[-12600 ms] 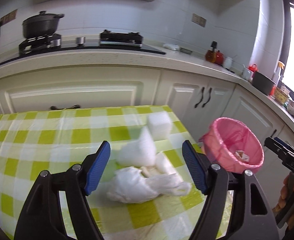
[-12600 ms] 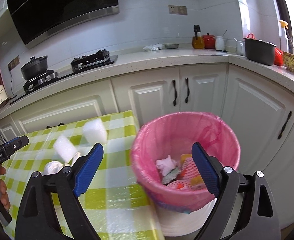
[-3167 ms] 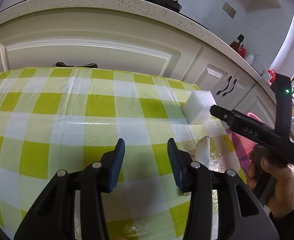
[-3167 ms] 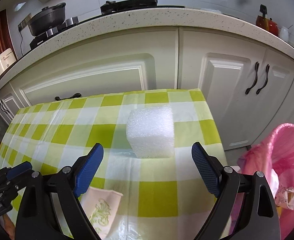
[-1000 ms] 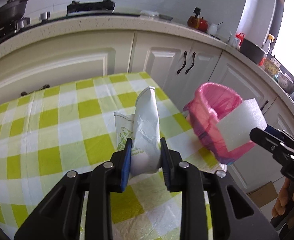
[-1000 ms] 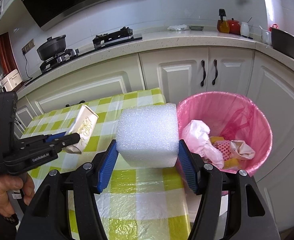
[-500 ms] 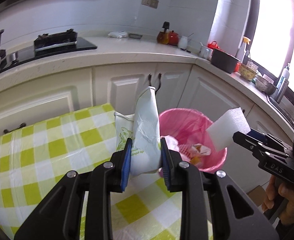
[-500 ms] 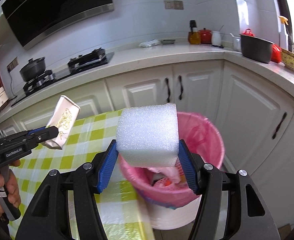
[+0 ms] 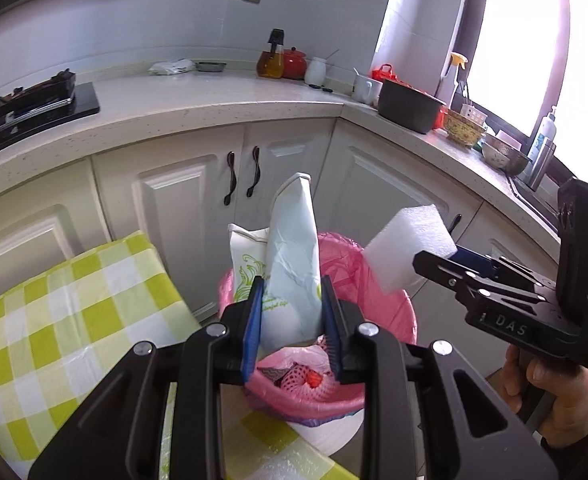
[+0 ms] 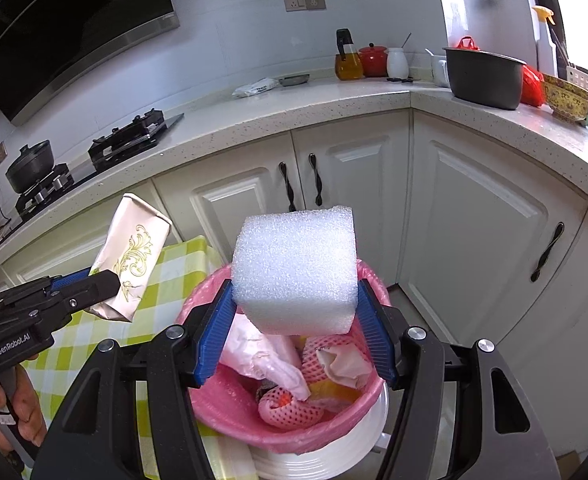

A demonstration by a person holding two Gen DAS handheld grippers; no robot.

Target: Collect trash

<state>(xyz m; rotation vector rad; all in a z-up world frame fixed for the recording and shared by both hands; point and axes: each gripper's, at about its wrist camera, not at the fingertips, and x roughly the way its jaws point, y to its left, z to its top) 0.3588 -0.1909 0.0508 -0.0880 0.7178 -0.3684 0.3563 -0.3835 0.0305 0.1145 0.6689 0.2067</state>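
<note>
Both grippers now over one pink-lined bin [image 10: 294,432]: left gripper [image 9: 291,316] pinching one paper packet [image 9: 294,264], right gripper [image 10: 296,320] one foam block [image 10: 294,268].

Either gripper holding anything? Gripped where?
Left gripper: white pouch, pinched at its lower end. Right gripper: foam block, clamped across opposite sides.

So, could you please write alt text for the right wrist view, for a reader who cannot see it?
The right gripper holds a white foam block in its blue jaws above a pink-lined trash bin already holding crumpled trash. To the left, the left gripper holds a white packet with gold scrollwork over a green-checked tablecloth, with white kitchen cabinets behind.
</note>
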